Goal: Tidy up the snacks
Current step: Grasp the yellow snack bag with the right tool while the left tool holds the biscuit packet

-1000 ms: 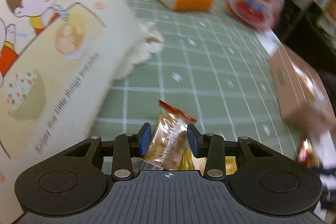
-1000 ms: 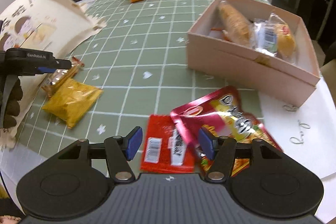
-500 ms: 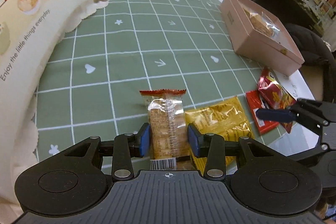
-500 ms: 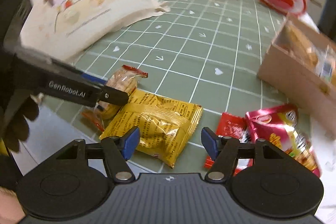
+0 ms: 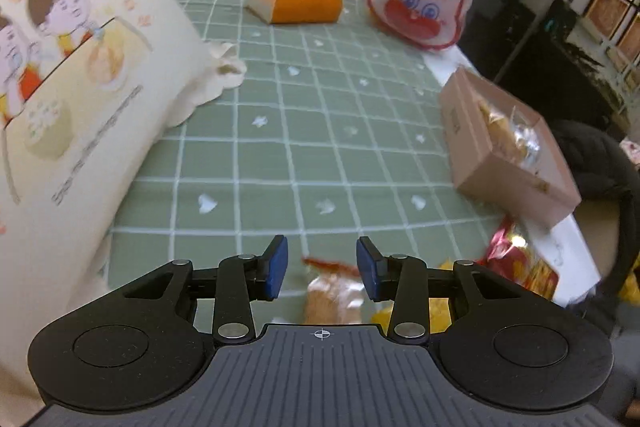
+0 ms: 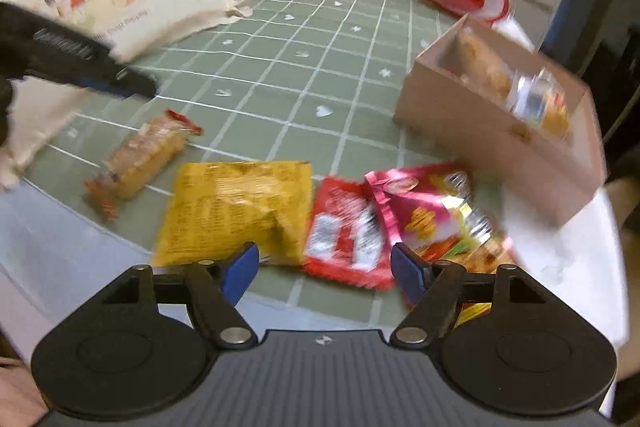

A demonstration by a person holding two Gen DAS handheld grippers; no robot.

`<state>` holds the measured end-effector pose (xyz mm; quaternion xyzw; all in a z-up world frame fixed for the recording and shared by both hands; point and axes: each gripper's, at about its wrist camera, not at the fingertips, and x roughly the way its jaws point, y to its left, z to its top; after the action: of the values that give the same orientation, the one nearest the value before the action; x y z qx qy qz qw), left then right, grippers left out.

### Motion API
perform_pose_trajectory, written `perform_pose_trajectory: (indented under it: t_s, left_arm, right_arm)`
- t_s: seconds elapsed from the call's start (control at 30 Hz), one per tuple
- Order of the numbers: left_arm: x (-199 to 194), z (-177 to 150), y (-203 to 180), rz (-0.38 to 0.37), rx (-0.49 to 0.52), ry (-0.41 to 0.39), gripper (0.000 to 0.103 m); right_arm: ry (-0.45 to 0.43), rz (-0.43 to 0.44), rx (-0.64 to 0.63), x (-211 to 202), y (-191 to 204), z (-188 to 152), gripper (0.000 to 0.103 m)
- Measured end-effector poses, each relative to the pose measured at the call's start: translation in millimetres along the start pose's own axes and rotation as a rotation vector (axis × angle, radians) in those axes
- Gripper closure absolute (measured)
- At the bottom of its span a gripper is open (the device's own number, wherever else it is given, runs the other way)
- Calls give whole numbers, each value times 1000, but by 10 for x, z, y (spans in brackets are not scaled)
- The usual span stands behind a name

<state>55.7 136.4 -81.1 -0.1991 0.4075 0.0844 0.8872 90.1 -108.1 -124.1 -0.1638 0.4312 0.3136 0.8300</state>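
A clear-wrapped cracker pack (image 6: 142,157) lies on the green checked tablecloth near the front edge; it also shows in the left wrist view (image 5: 332,293). My left gripper (image 5: 322,269) is open and empty, raised above it; its finger (image 6: 96,77) shows in the right wrist view. Next to the crackers lie a yellow snack bag (image 6: 236,211), a red packet (image 6: 346,235) and a pink snack bag (image 6: 440,219). My right gripper (image 6: 324,269) is open and empty, just before the yellow bag and red packet. A pink box (image 6: 504,131) holds several snacks at the right.
A large cream cartoon-printed bag (image 5: 68,99) fills the left side. An orange tissue box (image 5: 296,1) and a red-and-white rabbit-face bag (image 5: 420,3) stand at the far end. Chairs stand behind the table. The table edge (image 6: 60,247) runs close below the snacks.
My left gripper has lifted off the cracker pack, which lies on the table. My right gripper has swung right, from over the yellow bag toward the red packet.
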Motion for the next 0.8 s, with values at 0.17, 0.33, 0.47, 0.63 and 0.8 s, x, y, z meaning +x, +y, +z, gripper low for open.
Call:
perform_pose_trajectory:
  t_s: [0.17, 0.33, 0.47, 0.63, 0.8]
  left_arm:
    - [262, 57, -274, -90, 72, 65, 61]
    - [460, -61, -475, -124, 96, 121, 61]
    - [483, -194, -528, -170, 68, 186, 61]
    - [329, -385, -617, -260, 35, 275, 62]
    - [49, -345, -562, -161, 32, 156, 64]
  right_arm:
    - [28, 65, 57, -55, 54, -111, 29]
    - [37, 39, 55, -112, 9, -222, 29]
    - [39, 42, 113, -166, -146, -294, 29]
    - [21, 113, 225, -195, -297, -313, 29]
    - [28, 138, 260, -119, -285, -258, 29]
